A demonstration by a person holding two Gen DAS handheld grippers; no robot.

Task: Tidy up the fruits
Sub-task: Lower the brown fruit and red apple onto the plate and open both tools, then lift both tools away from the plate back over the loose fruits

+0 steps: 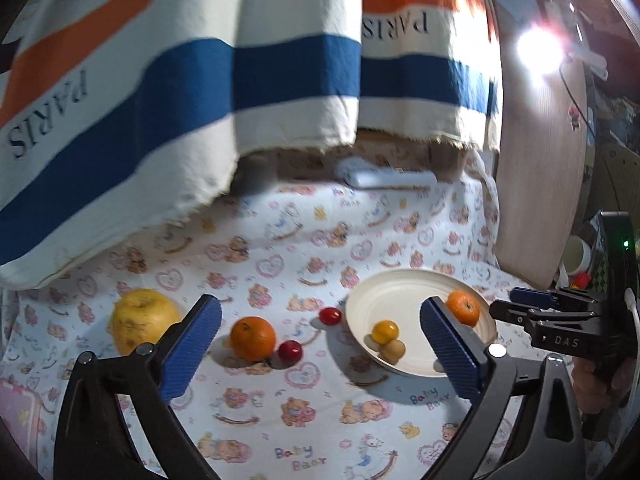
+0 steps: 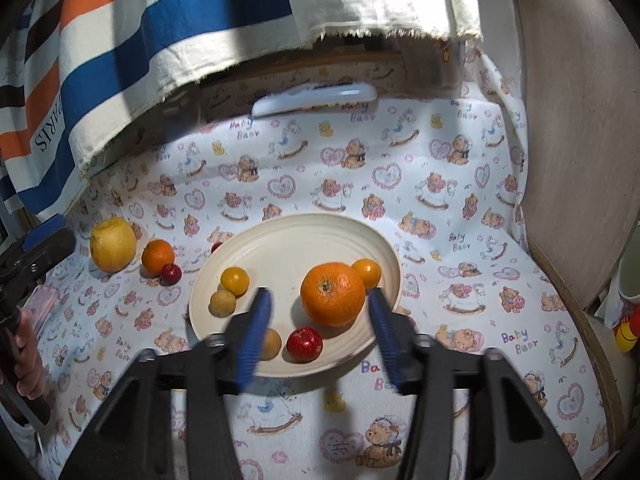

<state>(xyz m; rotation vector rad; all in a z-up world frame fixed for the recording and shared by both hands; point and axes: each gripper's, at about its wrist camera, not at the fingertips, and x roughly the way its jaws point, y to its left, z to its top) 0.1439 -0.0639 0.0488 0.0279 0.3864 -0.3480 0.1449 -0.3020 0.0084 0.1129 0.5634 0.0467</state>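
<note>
A cream plate (image 2: 280, 240) sits on the bear-print cloth and holds an orange (image 2: 333, 294), a small red fruit (image 2: 304, 344), small yellow fruits (image 2: 235, 280) and tan ones (image 2: 222, 303). My right gripper (image 2: 320, 308) is open and empty just above the plate's near side, the orange between its fingers' line. Left of the plate lie a yellow apple (image 1: 142, 320), an orange (image 1: 253, 338) and two small red fruits (image 1: 290, 352). My left gripper (image 1: 320, 326) is open and empty above them. The plate also shows in the left wrist view (image 1: 396, 292).
A striped PARIS cloth (image 1: 200, 80) hangs over the back. A white remote-like object (image 2: 316, 98) lies at the far edge. A wooden chair back (image 2: 580, 140) stands at the right. A pink item (image 1: 20, 408) lies at the left.
</note>
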